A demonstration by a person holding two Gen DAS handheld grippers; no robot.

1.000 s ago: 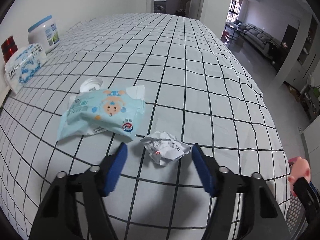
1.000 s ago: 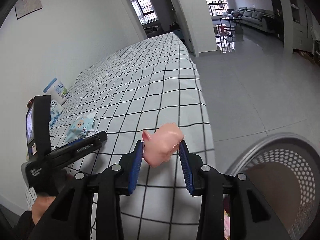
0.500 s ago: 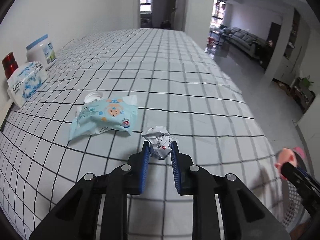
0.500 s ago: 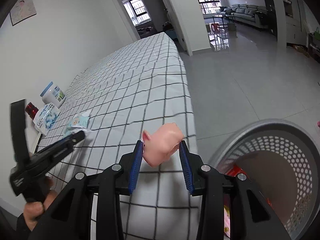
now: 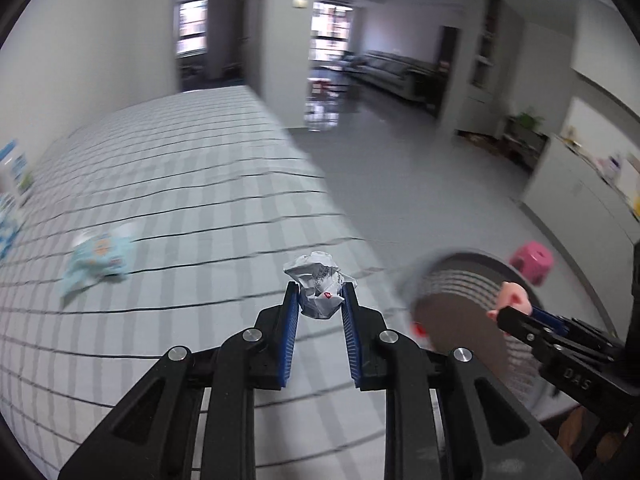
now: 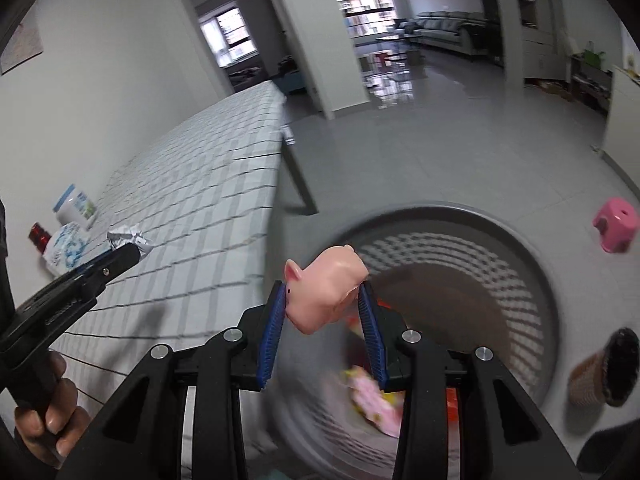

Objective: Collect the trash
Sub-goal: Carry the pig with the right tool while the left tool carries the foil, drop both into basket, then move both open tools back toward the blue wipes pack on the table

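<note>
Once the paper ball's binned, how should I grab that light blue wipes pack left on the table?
Come straight down on the wipes pack and pinch across its narrower width near the middle. It lies flat on the checked tablecloth, soft and puffy, so the sides should squeeze in. The view is blurred; confirm its orientation first.

I have a crumpled white paper ball [image 5: 318, 284] with small red and grey print pinched between the blue pads of my left gripper [image 5: 319, 294], raised over the near edge of the checked tablecloth [image 5: 192, 200]. My right gripper [image 6: 323, 300] clamps a glossy pink pig toy [image 6: 325, 294], ear and eye turned left, snout end down, above the round grey perforated basket [image 6: 460, 256] on the floor at right. Inside the basket lie blurred pink, yellow and red scraps [image 6: 376, 400].
</note>
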